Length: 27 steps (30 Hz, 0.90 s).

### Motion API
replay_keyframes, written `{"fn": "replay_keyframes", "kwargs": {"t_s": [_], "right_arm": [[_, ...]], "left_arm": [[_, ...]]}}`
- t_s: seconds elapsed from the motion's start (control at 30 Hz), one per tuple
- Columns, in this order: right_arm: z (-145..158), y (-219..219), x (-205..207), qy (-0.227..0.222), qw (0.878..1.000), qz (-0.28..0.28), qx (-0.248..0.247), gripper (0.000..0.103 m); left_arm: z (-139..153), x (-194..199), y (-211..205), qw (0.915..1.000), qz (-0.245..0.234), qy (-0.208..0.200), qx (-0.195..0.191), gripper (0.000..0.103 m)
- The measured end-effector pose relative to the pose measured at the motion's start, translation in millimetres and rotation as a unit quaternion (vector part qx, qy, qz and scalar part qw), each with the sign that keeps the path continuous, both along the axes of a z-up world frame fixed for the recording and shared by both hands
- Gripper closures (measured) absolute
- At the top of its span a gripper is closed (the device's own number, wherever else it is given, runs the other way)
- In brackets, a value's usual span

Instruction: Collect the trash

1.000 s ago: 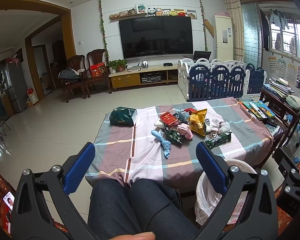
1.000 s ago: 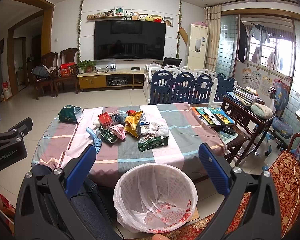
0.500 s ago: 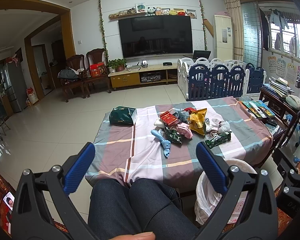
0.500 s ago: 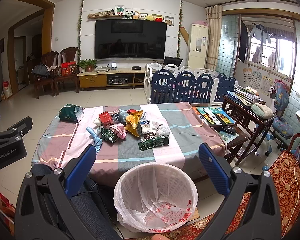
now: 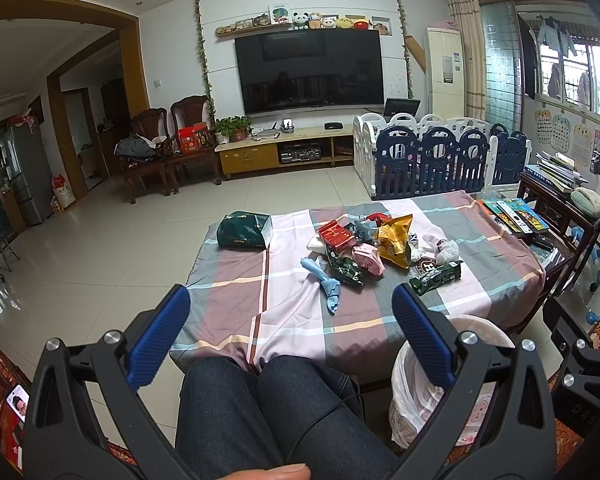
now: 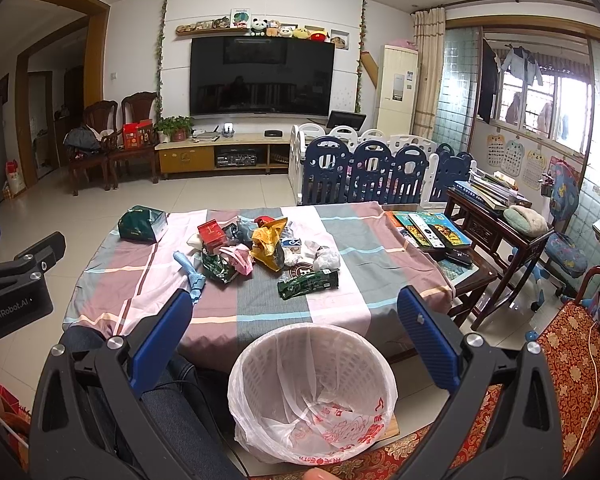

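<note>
The left gripper (image 5: 290, 304) is held spread wide with nothing between its blue pads (image 5: 160, 332), above the knees (image 5: 268, 408) of the seated person. The right gripper (image 6: 296, 312) is likewise spread and empty — it is held over the bin (image 6: 312, 392), which stands on the floor against the near edge of the table (image 6: 340, 248).

The bin is lined with a white bag (image 6: 260, 432) printed in red; what lies inside cannot be made out.

The trash (image 6: 260, 252) is heaped at the middle of the checked cloth, at twelve o'clock from the right gripper and well apart from both grippers. In the heap a red box (image 6: 212, 234), a yellow packet (image 6: 270, 240), a pink wrapper (image 6: 240, 260) and crumpled white plastic (image 6: 326, 258) are seen. A green packet (image 6: 308, 284) lies at the heap's five o'clock, nearest the bin, and a blue rag (image 6: 192, 272) at its eight o'clock. A dark green bag (image 6: 142, 224) is set alone at ten o'clock, near the far left corner of the table.

Books (image 6: 428, 228) are spread at the table's three o'clock edge — beside them stands a dark side table (image 6: 496, 216). At twelve o'clock, on the far wall, a TV (image 6: 262, 76) is hung.
</note>
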State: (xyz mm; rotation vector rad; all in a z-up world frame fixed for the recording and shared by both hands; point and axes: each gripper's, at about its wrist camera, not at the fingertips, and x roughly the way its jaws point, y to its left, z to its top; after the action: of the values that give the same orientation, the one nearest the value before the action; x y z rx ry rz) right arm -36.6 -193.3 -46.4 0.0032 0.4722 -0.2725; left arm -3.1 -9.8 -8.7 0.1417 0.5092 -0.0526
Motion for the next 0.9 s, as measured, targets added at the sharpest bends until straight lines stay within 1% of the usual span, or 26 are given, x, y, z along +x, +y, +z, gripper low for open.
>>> {"fn": "replay_keyframes", "kwargs": {"t_s": [0.23,0.27,0.3,0.53,0.7,0.83,0.9], "right_arm": [[-1,0,0,0.002,1.000,0.001,0.000,0.003],[-11,-1,-1,0.002,1.000,0.001,0.000,0.003],[-14,-1,-2,0.002,1.000,0.001,0.000,0.003],[-15,-1,-3,0.002,1.000,0.000,0.000,0.003],[-9,-2,-1,0.003,1.000,0.001,0.000,0.003],[-11,-3,-1,0.004,1.000,0.001,0.000,0.003],[-17,2,-3,0.005,1.000,0.002,-0.003,0.003]], "left_arm": [[-2,3,1,1.0000,-0.002,0.004,0.000,0.003],[-2,4,2,1.0000,-0.003,0.005,0.000,0.003],[-2,4,2,1.0000,-0.003,0.005,0.000,0.003],[-2,4,2,1.0000,-0.003,0.005,0.000,0.003],[-2,4,2,1.0000,-0.003,0.006,0.000,0.003],[-4,5,2,1.0000,-0.002,0.008,0.000,0.003],[-6,8,3,0.9999,-0.004,0.010,0.001,0.003]]}}
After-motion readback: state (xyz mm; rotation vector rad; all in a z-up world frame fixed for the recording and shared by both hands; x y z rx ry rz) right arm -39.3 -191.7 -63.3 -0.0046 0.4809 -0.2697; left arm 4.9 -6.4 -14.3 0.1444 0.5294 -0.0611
